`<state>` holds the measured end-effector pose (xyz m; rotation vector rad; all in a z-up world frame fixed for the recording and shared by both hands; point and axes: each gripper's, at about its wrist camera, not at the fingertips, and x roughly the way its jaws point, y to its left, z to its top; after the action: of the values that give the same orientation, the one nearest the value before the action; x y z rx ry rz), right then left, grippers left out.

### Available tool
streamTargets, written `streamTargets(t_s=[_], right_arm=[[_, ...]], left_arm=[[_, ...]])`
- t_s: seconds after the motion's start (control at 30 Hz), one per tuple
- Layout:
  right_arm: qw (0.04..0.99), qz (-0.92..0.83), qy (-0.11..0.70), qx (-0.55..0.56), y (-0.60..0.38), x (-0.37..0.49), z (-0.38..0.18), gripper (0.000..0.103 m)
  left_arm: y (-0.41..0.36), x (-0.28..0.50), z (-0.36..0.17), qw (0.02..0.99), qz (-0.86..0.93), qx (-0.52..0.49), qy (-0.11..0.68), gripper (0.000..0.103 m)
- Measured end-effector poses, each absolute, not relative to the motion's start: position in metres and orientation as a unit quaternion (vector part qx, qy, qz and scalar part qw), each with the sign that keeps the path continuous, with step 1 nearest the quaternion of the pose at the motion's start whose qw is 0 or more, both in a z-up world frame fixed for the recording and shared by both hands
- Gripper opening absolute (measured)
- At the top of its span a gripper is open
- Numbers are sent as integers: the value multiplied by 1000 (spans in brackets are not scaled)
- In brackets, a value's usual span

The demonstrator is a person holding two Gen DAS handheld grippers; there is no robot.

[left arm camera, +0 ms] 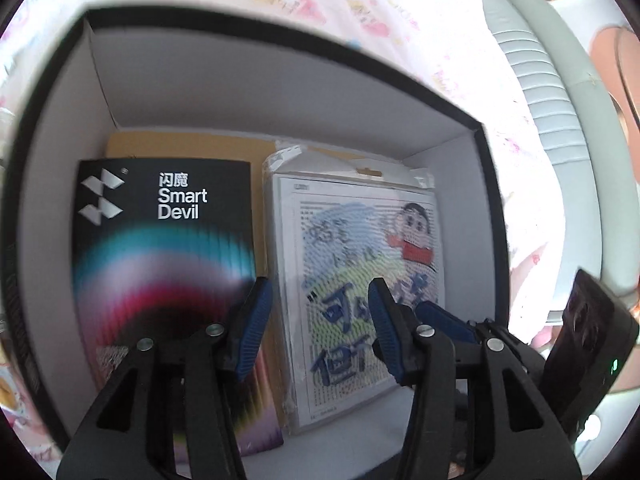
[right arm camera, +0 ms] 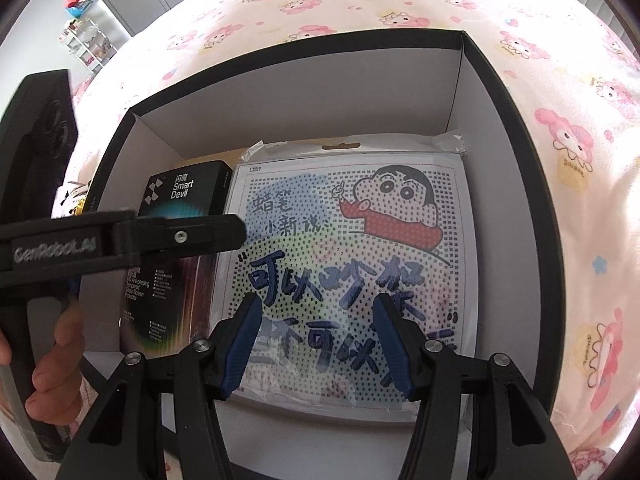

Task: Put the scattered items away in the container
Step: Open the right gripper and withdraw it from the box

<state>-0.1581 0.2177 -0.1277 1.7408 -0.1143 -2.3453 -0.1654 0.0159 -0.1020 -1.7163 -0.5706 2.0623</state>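
Our left tool (left arm camera: 320, 320) hangs over the box with its blue pads spread and nothing between them; our right tool (right arm camera: 316, 344) is likewise spread and holds nothing, poised just above the bagged craft sheet (right arm camera: 352, 264). On the side of the left tool, seen from the right wrist view, we read "GenRobot.AI" in pale letters, and a hand (right arm camera: 52, 376) grips its handle at the lower left. Below both tools lies the container, a black box (right arm camera: 516, 128) with white inner walls, resting on a bed sheet (right arm camera: 580, 168) printed with pink cartoon figures and the word "Sweet". Inside it, side by side and nearly touching, lie two items: a black packet (left arm camera: 168, 248) marked "Smart Devil" with Chinese characters above it and small print mentioning a "Screen Protector", and the dotted sheet in clear plastic, showing a cartoon boy in red and large blue Chinese writing. A tan board (left arm camera: 188, 146) shows beneath them.
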Motion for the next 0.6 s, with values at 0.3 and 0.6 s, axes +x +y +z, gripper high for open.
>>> streamTargets(t_s=[0.3,0.6], right_arm=[[88,-838,-33,537,218,-122,-76,55],[104,-877,-27,469,215,-66,-8,58]], left_arm=[[19,-101,-10,172,848,-489,-113,56],[30,-61,33,164,884,-428,-93,58]])
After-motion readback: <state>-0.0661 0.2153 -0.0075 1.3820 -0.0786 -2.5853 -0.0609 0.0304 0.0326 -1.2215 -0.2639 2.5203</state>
